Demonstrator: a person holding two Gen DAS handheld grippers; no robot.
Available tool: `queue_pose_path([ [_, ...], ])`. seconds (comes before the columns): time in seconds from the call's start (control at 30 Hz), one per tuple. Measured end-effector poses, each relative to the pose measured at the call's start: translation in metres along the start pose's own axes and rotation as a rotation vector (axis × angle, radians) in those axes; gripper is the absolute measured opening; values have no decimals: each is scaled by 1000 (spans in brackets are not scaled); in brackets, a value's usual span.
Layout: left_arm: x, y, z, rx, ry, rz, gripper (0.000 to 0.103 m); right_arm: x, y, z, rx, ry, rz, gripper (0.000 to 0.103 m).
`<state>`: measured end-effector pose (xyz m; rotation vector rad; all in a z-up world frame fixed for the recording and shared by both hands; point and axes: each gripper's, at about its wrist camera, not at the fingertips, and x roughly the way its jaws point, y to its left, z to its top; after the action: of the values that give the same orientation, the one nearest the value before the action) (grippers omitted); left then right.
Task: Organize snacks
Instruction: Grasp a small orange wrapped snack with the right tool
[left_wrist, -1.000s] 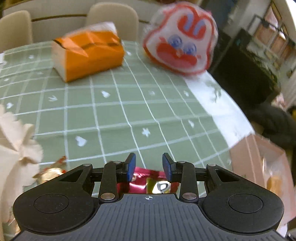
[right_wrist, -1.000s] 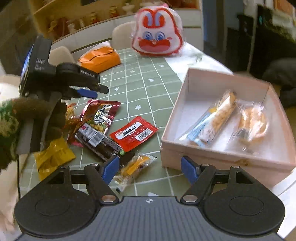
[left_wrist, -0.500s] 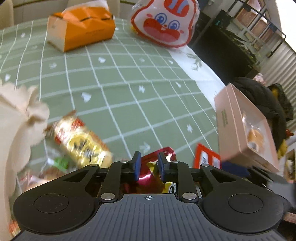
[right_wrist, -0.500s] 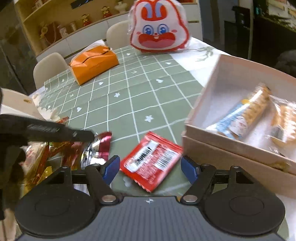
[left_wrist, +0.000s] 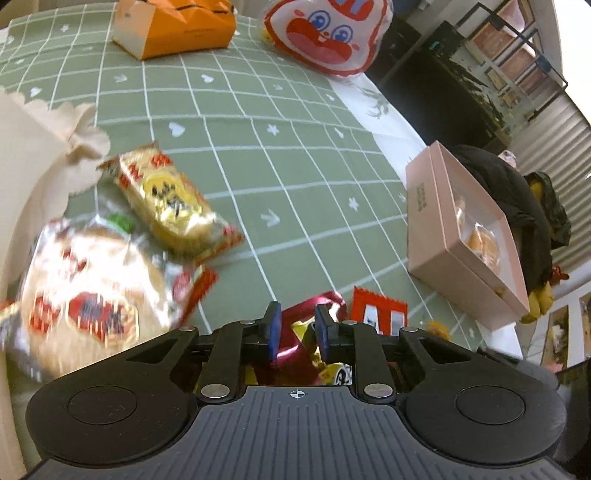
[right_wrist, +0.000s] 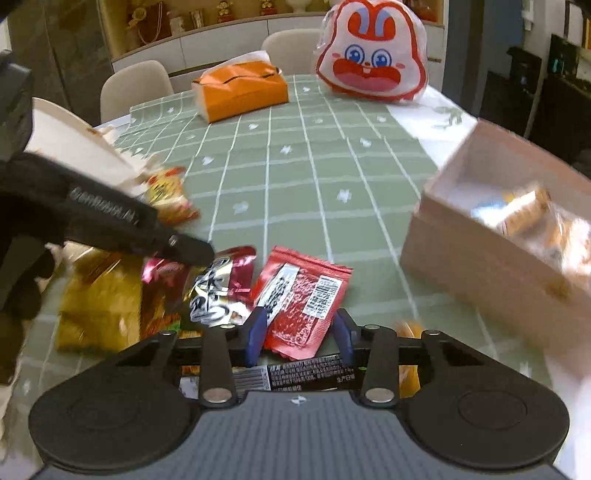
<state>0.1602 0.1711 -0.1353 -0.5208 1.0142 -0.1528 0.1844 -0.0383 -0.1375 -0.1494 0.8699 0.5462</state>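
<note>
A surface (right_wrist: 317, 177) under a green checked cloth is seen. A pink box (right_wrist: 491, 254) with wrapped snacks inside stands at its right edge; more snacks lie in a heap at the left. The right tool (right_wrist: 299, 334) is lowered over a red packet (right_wrist: 303, 299) lying flat near the box, its jaws closing with the packet between them. The left tool (left_wrist: 295, 332) is clamped narrowly on a crumpled maroon foil packet (left_wrist: 295, 339) beside the red one.
</note>
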Motion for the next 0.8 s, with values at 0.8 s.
queue_pose_path([
  [0.8, -7, -74, -27, 143, 13, 82, 24, -23, -62, -20, 99, -21, -297, 31],
])
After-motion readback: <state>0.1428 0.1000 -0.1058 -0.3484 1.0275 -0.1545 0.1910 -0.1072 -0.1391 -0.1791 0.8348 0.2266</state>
